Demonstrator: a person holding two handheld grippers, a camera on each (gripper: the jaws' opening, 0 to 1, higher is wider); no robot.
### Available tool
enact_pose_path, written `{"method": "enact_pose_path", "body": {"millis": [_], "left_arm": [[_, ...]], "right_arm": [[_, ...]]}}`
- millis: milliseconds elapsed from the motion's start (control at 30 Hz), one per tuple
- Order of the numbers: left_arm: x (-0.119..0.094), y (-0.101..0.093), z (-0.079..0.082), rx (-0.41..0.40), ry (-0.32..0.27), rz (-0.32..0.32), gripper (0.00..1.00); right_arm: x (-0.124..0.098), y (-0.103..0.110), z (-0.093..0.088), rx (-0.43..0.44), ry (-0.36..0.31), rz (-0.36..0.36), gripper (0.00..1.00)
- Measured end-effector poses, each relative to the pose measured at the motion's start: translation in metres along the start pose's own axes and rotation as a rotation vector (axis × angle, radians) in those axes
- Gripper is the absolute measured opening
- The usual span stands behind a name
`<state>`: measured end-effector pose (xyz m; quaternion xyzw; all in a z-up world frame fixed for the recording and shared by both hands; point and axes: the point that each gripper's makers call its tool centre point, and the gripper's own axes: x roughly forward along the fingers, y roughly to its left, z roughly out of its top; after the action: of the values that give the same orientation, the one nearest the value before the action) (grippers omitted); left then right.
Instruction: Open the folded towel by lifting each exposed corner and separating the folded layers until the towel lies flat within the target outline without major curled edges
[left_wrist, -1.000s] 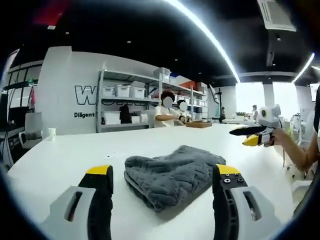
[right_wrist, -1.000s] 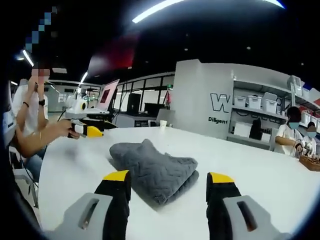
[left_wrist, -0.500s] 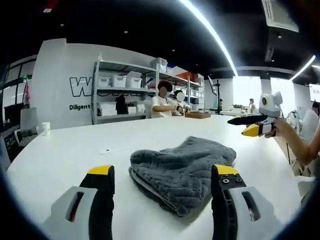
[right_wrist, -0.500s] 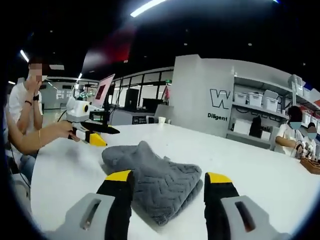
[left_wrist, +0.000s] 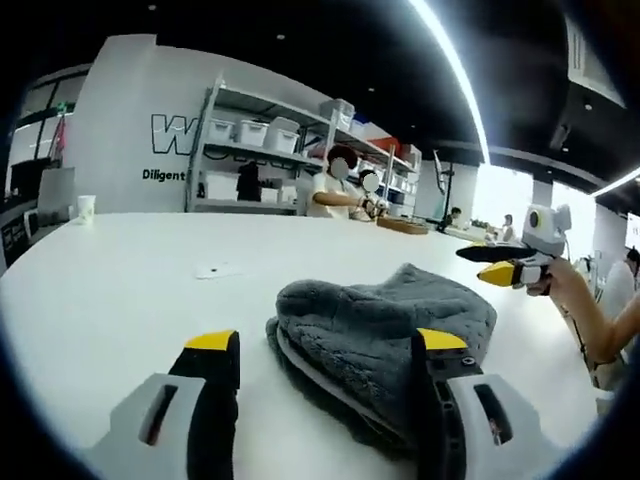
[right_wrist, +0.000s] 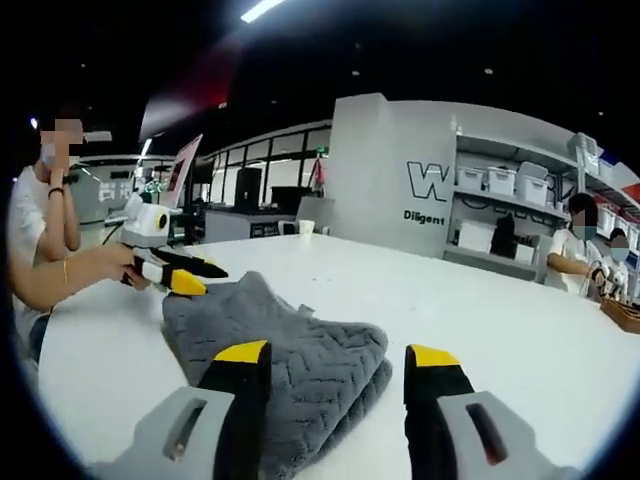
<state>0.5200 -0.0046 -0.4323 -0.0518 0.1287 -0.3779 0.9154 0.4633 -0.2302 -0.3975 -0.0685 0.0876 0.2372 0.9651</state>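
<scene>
In the left gripper view, a small white paper cup (left_wrist: 86, 207) stands at the far left edge of the smooth white bench (left_wrist: 120, 300), and a small flat white scrap (left_wrist: 213, 270) lies on the bare surface nearer the middle. Behind, in the upper middle of the frame, a grey metal shelving rack (left_wrist: 270, 150) carries white plastic bins. The left tongs (left_wrist: 325, 345) rise from the bottom with grey bodies and yellow tips, their jaws spread wide apart and gripping nothing. Between and just beyond them lies the folded grey plush towel (left_wrist: 385, 320), thick, with a woven herringbone relief; its stacked layer edges face the camera and its right portion passes behind the right jaw. Open bench surrounds the towel on the left. At the right of the frame the right tongs (left_wrist: 495, 262) hover above the bench beyond the towel, held by a person's hand (left_wrist: 562, 285).

In the right gripper view, the left tongs (right_wrist: 190, 275) appear at middle left, tips over the towel's (right_wrist: 290, 360) raised corner. The right tongs (right_wrist: 335, 355) at the bottom stand open and empty, the towel's rounded fold between them. Bare bench (right_wrist: 500, 320) stretches to the right.
</scene>
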Motion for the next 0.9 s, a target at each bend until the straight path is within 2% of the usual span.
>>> {"method": "enact_pose_path", "body": {"millis": [233,367,600,700,800,867,900], "left_arm": [[0.013,0.008,-0.012,-0.058,0.029,0.001,0.60],[0.016,0.006,-0.014,-0.085,0.032,-0.026,0.56],[0.019,-0.005,-0.013,-0.106,0.039,-0.095,0.43],[0.023,-0.003,-0.014,-0.108,0.043,-0.084,0.43],[0.022,-0.003,-0.013,-0.119,0.042,-0.084,0.40],[0.022,-0.003,-0.012,-0.135,0.037,-0.085,0.34],[0.022,-0.008,-0.010,-0.135,0.022,-0.114,0.27]], "right_arm": [[0.020,-0.016,-0.011,0.046,0.012,-0.024,0.45],[0.031,-0.016,-0.029,0.063,0.070,-0.031,0.42],[0.038,-0.011,-0.030,0.115,0.052,-0.014,0.32],[0.043,-0.009,-0.029,0.136,0.037,0.010,0.29],[0.047,-0.008,-0.032,0.142,0.052,0.019,0.24],[0.048,-0.007,-0.033,0.149,0.055,0.026,0.21],[0.048,-0.005,-0.032,0.160,0.052,0.036,0.19]]}}
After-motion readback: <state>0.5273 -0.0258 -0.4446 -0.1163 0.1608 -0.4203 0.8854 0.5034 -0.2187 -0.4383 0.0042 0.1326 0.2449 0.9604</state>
